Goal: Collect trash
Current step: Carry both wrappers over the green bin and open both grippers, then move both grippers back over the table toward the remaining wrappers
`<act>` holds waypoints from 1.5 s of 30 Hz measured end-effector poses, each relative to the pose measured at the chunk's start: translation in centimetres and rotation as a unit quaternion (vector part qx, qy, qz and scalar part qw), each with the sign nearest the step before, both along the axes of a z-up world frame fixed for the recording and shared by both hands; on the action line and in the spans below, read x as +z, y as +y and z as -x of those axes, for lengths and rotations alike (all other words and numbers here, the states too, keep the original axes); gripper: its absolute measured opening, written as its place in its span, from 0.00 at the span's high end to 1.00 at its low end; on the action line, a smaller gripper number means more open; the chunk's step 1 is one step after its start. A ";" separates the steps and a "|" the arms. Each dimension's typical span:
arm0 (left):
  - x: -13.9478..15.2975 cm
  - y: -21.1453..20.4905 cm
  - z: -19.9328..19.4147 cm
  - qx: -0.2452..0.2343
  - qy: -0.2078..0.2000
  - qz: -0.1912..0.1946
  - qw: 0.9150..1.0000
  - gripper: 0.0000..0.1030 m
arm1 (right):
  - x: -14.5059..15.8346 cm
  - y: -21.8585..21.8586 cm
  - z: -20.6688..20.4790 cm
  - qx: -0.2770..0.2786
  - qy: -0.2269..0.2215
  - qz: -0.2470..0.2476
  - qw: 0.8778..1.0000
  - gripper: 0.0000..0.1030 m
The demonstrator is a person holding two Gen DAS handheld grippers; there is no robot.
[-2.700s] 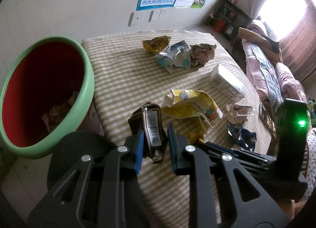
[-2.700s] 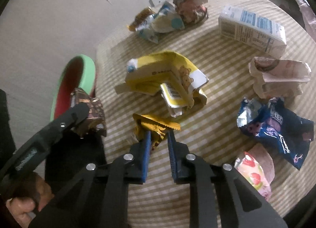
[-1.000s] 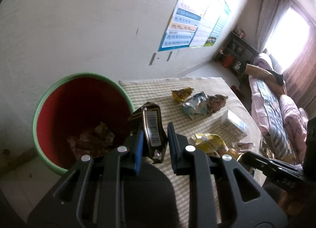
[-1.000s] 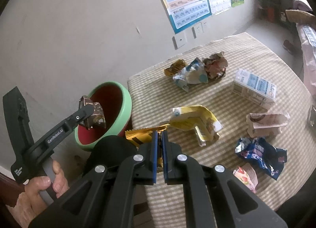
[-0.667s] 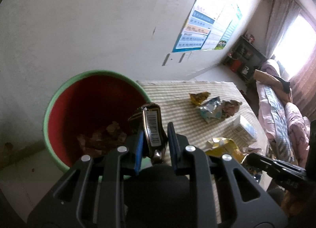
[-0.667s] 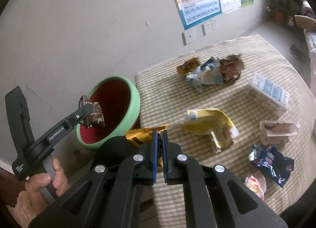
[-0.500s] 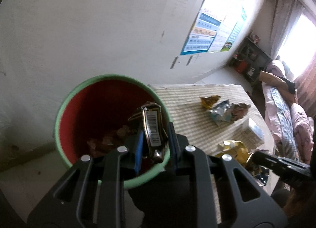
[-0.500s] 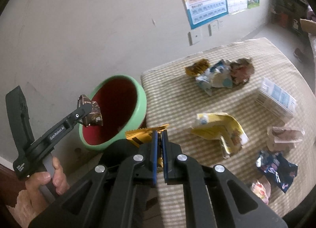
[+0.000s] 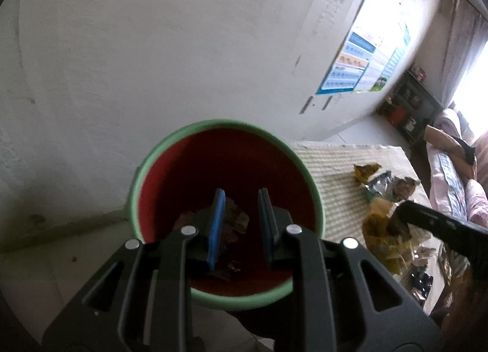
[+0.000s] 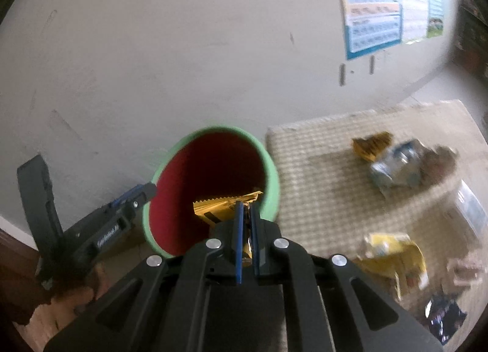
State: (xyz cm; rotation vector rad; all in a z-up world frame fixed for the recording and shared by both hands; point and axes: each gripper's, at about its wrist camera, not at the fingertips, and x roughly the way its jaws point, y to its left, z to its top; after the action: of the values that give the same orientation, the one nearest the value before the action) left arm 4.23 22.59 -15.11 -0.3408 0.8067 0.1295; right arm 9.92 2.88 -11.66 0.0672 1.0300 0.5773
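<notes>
Left gripper [image 9: 241,224] jaws apart, empty, over green-rimmed red plastic bin [image 9: 308,175]; right gripper [image 10: 247,237] clamps crinkled yellow foil wrapper [image 10: 219,204] above bin.

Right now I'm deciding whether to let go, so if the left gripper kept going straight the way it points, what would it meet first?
The left gripper, open and empty, points down into the red bin. Straight on, it would likely meet the crumpled wrappers lying at the bottom first, though their depth is hard to judge.

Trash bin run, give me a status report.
Left gripper open over bin, empty. Right gripper shut on yellow wrapper above bin. Nothing blocking.
</notes>
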 end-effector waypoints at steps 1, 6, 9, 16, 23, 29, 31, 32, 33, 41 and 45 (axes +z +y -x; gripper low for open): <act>0.0 0.2 0.1 0.002 0.000 0.000 1.000 0.79 | -0.1 0.6 -0.4 0.005 0.002 -0.001 1.000 0.95; -0.6 0.8 0.4 0.011 0.008 0.003 1.000 0.79 | -1.1 3.6 -2.1 0.025 0.020 -0.004 0.999 0.94; -1.0 1.0 0.5 0.013 0.015 0.002 1.000 0.79 | -1.1 4.8 -2.4 0.033 0.021 -0.006 0.999 0.91; -1.2 0.9 0.3 0.015 0.020 0.003 1.000 0.79 | -0.7 5.3 -2.3 0.038 0.015 -0.007 0.999 0.80; -0.4 -0.7 0.5 -0.002 0.014 0.000 1.000 0.79 | 0.2 2.2 -0.5 0.023 -0.001 -0.010 1.000 0.77; 0.1 -3.7 0.5 -0.037 0.013 -0.001 0.999 0.79 | 0.3 -3.9 2.0 -0.033 -0.008 0.003 0.999 0.64; 0.2 -5.0 0.4 -0.052 0.015 -0.003 0.999 0.79 | -0.2 -6.8 2.8 -0.060 -0.001 0.009 0.998 0.62; 0.2 -5.9 0.4 -0.065 0.016 -0.004 0.998 0.79 | -0.6 -8.6 3.3 -0.076 0.002 0.017 0.997 0.61; 0.2 -6.6 0.3 -0.074 0.017 -0.006 0.997 0.78 | -0.8 -9.8 3.7 -0.088 0.003 0.026 0.996 0.59; 0.7 -15.3 -1.5 -0.247 0.009 -0.051 0.968 0.46 | -3.4 -19.9 7.9 -0.185 0.042 0.053 0.980 0.58; 0.2 -21.2 -3.5 -0.366 0.017 -0.095 0.926 0.44 | -4.7 -22.3 9.7 -0.205 0.063 0.047 0.976 0.57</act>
State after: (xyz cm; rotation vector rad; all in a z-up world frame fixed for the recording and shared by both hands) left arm 7.72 1.36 -14.88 0.1615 0.9019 -0.4867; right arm 0.17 -19.42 -16.39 0.2293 1.1262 0.1491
